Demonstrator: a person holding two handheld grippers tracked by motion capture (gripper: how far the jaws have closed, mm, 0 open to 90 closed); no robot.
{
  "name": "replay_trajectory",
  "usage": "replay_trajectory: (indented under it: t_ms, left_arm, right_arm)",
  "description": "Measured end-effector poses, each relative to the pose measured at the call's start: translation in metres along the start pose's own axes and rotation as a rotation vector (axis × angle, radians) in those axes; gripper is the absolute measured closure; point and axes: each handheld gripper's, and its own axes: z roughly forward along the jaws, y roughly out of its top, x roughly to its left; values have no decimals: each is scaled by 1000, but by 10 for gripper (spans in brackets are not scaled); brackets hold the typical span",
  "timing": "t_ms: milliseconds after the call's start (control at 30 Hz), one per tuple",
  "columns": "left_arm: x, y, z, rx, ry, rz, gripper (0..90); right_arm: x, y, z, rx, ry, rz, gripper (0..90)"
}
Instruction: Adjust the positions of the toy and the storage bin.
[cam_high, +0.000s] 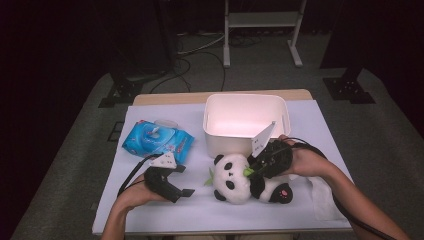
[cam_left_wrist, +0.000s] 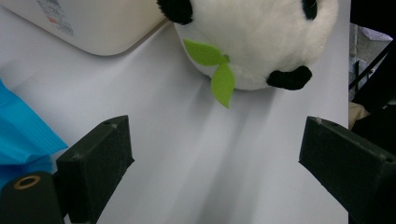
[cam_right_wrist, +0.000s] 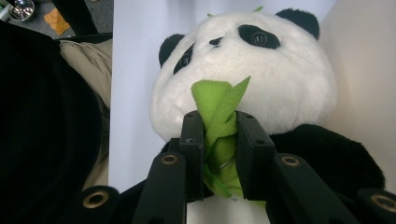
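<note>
Your left hand (cam_high: 134, 192) rests low on the white table (cam_high: 200, 210), and your left gripper (cam_high: 176, 180) points toward the panda with its jaws wide apart and nothing between them. Your right forearm comes in from the right, the hand bent inward over the toy. Your right gripper (cam_right_wrist: 219, 135) is pinched on the green leaf (cam_right_wrist: 219, 105) at the chest of the plush panda (cam_high: 235, 177). The panda lies on the table, just in front of the white bin (cam_high: 245, 120). Further left lies the blue wipes pack (cam_high: 157, 140).
</note>
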Motion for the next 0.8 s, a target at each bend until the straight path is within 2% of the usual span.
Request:
replay_trajectory:
  t_ms: [400, 800]
  left_arm:
    - [2, -3, 0, -6, -2, -18, 88]
    - [4, -5, -1, -7, -2, -23, 88]
  right_arm:
    - [-7, 5, -13, -13, 8, 5, 753]
    - [-7, 14, -21, -13, 20, -22, 755]
